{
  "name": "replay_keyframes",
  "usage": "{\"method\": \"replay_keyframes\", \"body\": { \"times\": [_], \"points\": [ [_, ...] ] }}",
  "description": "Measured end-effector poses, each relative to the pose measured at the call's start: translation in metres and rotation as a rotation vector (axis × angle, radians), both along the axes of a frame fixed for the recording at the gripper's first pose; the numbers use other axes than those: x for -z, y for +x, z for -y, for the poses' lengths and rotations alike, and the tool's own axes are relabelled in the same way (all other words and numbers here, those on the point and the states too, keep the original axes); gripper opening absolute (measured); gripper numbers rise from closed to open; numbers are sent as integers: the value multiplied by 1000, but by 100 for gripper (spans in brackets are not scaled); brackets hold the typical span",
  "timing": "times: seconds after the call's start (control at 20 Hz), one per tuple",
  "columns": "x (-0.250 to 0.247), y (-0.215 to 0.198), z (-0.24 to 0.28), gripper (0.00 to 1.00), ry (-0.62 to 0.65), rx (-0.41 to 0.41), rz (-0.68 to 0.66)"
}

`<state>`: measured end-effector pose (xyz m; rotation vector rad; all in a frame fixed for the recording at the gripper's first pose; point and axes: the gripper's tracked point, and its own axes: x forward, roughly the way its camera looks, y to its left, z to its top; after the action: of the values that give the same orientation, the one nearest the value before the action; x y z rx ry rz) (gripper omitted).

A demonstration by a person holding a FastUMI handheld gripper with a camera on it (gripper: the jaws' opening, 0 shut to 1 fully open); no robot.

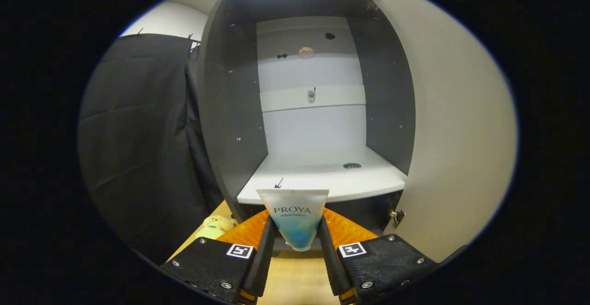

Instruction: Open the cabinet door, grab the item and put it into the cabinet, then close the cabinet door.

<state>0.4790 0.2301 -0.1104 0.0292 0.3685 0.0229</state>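
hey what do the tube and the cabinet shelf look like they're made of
The tube, held between the fingers of the gripper, looks like soft translucent plastic: frosted, blue inside showing through. The cabinet shelf looks like white laminated board, smooth and matte, though its core cannot be told.

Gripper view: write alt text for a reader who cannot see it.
The claw is shut on a tube, holding it before the open cabinet. The pale shelf lies just beyond the tube, and the door is swung open to one side. A small plush toy lies on the wooden table beside the fingers.
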Motion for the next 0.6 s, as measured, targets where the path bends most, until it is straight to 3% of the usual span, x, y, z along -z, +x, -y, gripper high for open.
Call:
{"method": "replay_keyframes", "body": {
  "times": [0.6],
  "points": [
    [-17,130,8,53,-6,32,-38]
  ]
}}
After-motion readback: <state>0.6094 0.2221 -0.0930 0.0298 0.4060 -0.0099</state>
